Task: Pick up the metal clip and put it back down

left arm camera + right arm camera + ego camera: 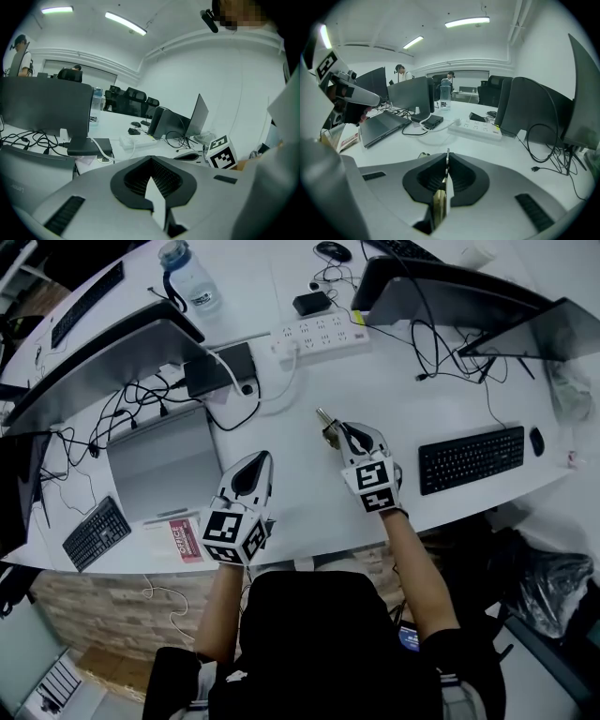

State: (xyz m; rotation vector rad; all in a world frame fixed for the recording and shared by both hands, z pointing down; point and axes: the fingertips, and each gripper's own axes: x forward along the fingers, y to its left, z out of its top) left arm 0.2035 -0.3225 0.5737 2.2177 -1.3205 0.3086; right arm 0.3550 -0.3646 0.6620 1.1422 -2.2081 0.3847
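Note:
My right gripper (339, 431) is shut on the metal clip (328, 425), whose silver end sticks out past the tips, just above the white desk (291, 484). In the right gripper view the clip (438, 205) shows as a thin metal blade with a brassy part pinched between the black pads, at the right gripper (446, 174). My left gripper (261, 458) hovers over the desk to the left of the clip, apart from it. Its jaws look shut with nothing between them, as the left gripper view shows at the left gripper (152, 180).
A grey laptop (164, 465) lies left of the left gripper, with a red-and-white booklet (185, 540) and a keyboard (96, 532) near the front edge. A power strip (319, 334), cables, two monitors and a water bottle (189, 277) stand behind. Another keyboard (469, 457) lies to the right.

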